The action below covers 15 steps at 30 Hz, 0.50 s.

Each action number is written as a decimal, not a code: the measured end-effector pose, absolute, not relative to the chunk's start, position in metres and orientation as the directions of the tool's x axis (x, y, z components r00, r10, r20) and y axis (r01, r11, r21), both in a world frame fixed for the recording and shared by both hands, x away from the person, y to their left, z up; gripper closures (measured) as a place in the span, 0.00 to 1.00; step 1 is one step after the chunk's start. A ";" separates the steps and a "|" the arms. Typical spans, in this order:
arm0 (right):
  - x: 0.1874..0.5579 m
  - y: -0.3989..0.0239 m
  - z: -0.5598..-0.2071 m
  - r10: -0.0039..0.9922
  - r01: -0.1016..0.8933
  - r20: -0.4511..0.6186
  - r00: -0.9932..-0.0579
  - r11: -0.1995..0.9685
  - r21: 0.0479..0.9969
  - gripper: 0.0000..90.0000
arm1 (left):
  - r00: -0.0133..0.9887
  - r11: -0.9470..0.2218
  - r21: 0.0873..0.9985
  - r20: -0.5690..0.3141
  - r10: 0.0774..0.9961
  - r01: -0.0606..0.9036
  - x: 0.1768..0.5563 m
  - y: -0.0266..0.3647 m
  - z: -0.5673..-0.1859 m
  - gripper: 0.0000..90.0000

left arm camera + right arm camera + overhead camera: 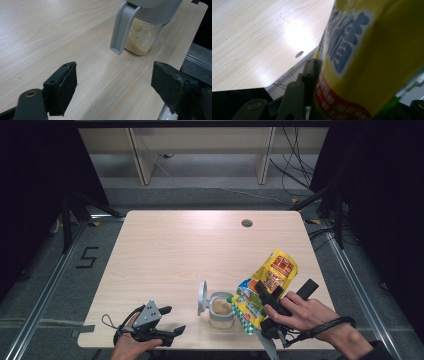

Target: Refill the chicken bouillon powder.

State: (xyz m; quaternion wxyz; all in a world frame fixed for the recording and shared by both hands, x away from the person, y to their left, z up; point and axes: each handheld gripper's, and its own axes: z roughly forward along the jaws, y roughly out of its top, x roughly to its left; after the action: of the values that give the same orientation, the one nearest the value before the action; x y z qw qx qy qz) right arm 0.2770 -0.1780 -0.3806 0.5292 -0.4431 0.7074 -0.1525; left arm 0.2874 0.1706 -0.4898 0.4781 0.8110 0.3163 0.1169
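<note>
A yellow printed bag (265,287) is tilted with its lower end over a clear glass jar (221,310) of beige grains; the jar's grey flip lid (202,297) stands open to the left. My right gripper (267,302) is shut on the bag, whose yellow side (367,62) presses against one pad (310,75). My left gripper (170,320) rests open near the table's front left edge, pointing right toward the jar. In the left gripper view its two pads (63,87) stand wide apart with bare wood between them, and the jar (140,40) with its lid (122,30) is ahead.
The light wooden table (175,250) has a round cable hole (246,223) at the back right. Black frames and cables flank both sides of the table. Wooden shelf legs stand beyond the far edge.
</note>
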 end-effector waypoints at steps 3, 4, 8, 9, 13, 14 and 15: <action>0.277 -0.178 -0.380 -0.789 -0.465 -0.613 -0.048 0.560 -0.685 0.75 | 0.769 -0.329 0.853 -0.123 0.627 0.405 0.287 0.170 -0.490 0.22; 0.277 -0.179 -0.380 -0.789 -0.465 -0.613 -0.048 0.560 -0.685 0.75 | 0.771 -0.337 0.851 -0.117 0.626 0.403 0.287 0.170 -0.490 0.22; 0.277 -0.178 -0.380 -0.788 -0.467 -0.613 -0.049 0.561 -0.684 0.75 | 0.769 -0.330 0.853 -0.122 0.627 0.405 0.287 0.170 -0.490 0.22; 0.277 -0.178 -0.381 -0.788 -0.467 -0.614 -0.048 0.561 -0.684 0.75 | 0.773 -0.351 0.845 -0.109 0.625 0.403 0.287 0.171 -0.489 0.22; 0.277 -0.178 -0.381 -0.788 -0.469 -0.614 -0.048 0.561 -0.683 0.75 | 0.773 -0.343 0.850 -0.113 0.624 0.401 0.287 0.171 -0.490 0.22; 0.277 -0.178 -0.381 -0.788 -0.469 -0.614 -0.050 0.561 -0.682 0.75 | 0.773 -0.343 0.849 -0.113 0.624 0.401 0.287 0.171 -0.490 0.22; 0.277 -0.178 -0.381 -0.787 -0.468 -0.615 -0.050 0.562 -0.681 0.75 | 0.773 -0.343 0.849 -0.113 0.624 0.401 0.287 0.171 -0.490 0.22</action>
State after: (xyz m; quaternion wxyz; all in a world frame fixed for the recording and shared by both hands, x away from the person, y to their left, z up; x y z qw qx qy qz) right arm 0.2769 -0.1784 -0.3809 0.5280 -0.4428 0.7088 -0.1509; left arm 0.2874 0.1707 -0.4897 0.4780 0.8112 0.3160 0.1166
